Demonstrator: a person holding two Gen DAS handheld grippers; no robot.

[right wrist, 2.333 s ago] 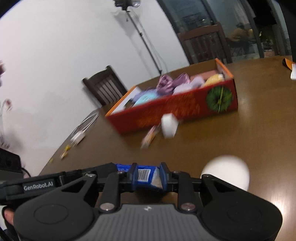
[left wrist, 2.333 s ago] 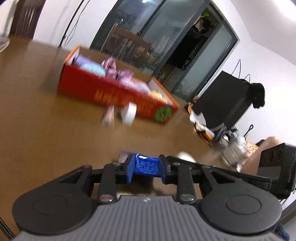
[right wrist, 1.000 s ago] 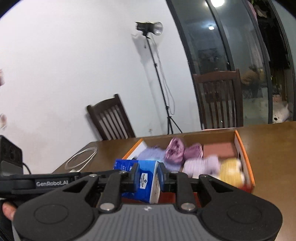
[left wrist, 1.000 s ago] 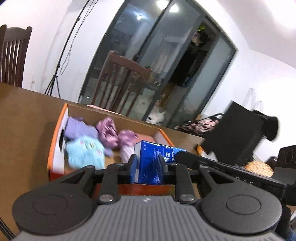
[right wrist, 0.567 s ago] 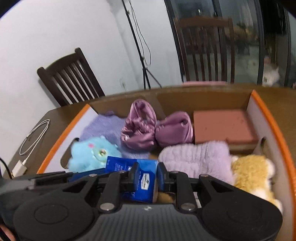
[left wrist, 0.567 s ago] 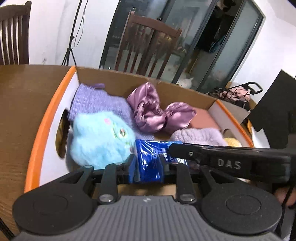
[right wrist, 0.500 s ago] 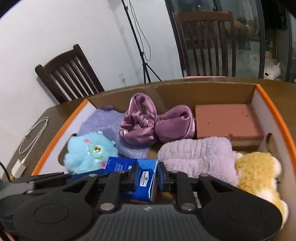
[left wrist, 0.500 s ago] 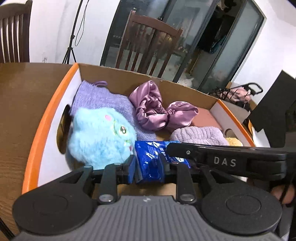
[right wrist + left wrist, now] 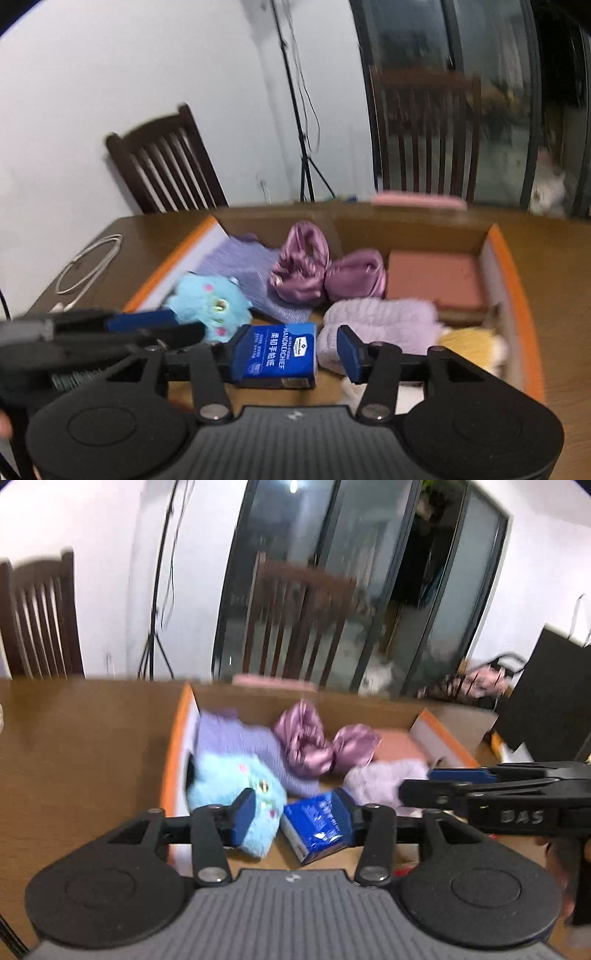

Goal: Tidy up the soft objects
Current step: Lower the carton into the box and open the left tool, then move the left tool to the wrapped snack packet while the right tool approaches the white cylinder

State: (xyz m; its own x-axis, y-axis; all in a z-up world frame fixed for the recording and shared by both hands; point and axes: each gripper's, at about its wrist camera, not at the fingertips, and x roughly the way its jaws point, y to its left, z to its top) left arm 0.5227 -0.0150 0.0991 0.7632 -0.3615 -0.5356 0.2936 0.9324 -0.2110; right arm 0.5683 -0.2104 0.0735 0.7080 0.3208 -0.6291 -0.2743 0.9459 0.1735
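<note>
Over the orange-rimmed cardboard box (image 9: 511,280), both hand-held grippers, left (image 9: 295,814) and right (image 9: 293,350), are opening, releasing the blue handkerchief pack (image 9: 282,352) beside the blue plush toy (image 9: 210,299); withdrawing upward comes next.

the box (image 9: 515,291) has bright orange edges with plain brown cardboard inside. in it: a dark blue tissue pack (image 9: 280,350) with white lettering, a fluffy light blue plush (image 9: 208,299) dotted with pink spots, shiny mauve satin scrunchies (image 9: 325,271), a ribbed lilac knit (image 9: 243,264), a dusty pink sponge block (image 9: 436,278) and a yellow plush (image 9: 469,343). the table (image 9: 147,236) is brown wood.
</note>
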